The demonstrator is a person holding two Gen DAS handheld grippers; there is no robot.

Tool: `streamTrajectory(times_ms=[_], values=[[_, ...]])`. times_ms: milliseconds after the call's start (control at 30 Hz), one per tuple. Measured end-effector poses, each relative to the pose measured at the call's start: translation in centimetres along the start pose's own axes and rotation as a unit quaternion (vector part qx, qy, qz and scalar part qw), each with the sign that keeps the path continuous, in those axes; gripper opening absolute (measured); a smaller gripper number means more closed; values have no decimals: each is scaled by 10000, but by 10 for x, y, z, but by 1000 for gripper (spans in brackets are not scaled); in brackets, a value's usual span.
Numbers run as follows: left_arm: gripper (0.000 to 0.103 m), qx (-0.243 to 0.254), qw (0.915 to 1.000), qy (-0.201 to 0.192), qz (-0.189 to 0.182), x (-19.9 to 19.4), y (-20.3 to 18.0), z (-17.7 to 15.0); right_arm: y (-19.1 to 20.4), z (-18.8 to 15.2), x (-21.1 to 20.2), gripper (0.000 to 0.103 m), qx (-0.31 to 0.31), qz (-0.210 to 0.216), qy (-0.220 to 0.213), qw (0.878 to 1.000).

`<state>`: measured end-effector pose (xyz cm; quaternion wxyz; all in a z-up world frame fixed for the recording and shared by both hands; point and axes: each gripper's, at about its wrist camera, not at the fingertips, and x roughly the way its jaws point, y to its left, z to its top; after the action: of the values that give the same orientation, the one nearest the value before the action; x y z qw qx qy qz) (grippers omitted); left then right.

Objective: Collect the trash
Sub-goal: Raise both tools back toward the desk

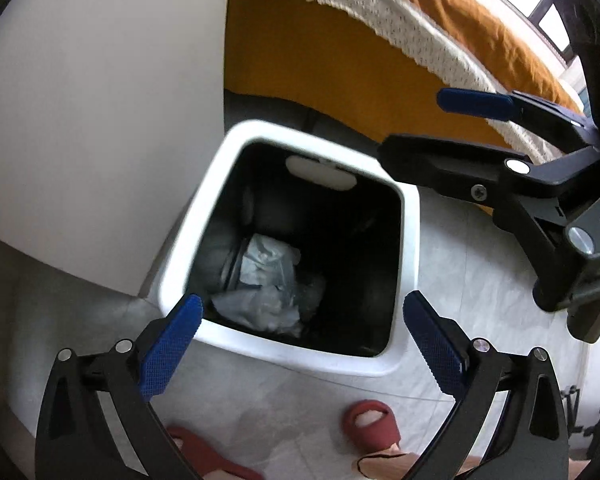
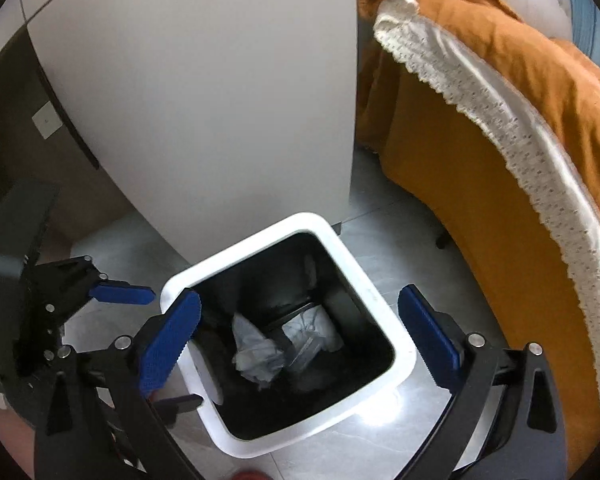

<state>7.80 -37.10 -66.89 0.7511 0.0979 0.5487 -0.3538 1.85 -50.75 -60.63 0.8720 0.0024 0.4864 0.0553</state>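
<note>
A white square trash bin with a black liner stands on the floor; it also shows in the right wrist view. Crumpled white paper and clear plastic trash lie at its bottom, also seen in the right wrist view. My left gripper is open and empty above the bin's near rim. My right gripper is open and empty over the bin mouth; it shows in the left wrist view above the bin's far right corner. The left gripper appears at the left of the right wrist view.
A white cabinet panel stands right behind the bin. A bed with an orange cover and white lace trim runs along the right. Red slippers on a person's feet are on the grey tiled floor in front of the bin.
</note>
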Motion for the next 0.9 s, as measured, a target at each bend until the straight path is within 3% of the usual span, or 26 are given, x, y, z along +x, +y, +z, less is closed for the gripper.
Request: streamTrajectory(times_ms=[233,533,733,900], values=[[98,-81,9998,-159,108,-64,4,19,9,37,-54,98,150,-123,-92,9998],[98,-279,9965,-748,245,-203,-6,70,42,123,-172,98,27,-123,-643,9979],[98,-405,9892,-1312,516,-307,-3,98,68,180,-250,98,-143,-69,-1161,9931],[98,-809,9770,-1801,811,-393,12,107,96,224,-301,98,-345,75,-1542,9874]])
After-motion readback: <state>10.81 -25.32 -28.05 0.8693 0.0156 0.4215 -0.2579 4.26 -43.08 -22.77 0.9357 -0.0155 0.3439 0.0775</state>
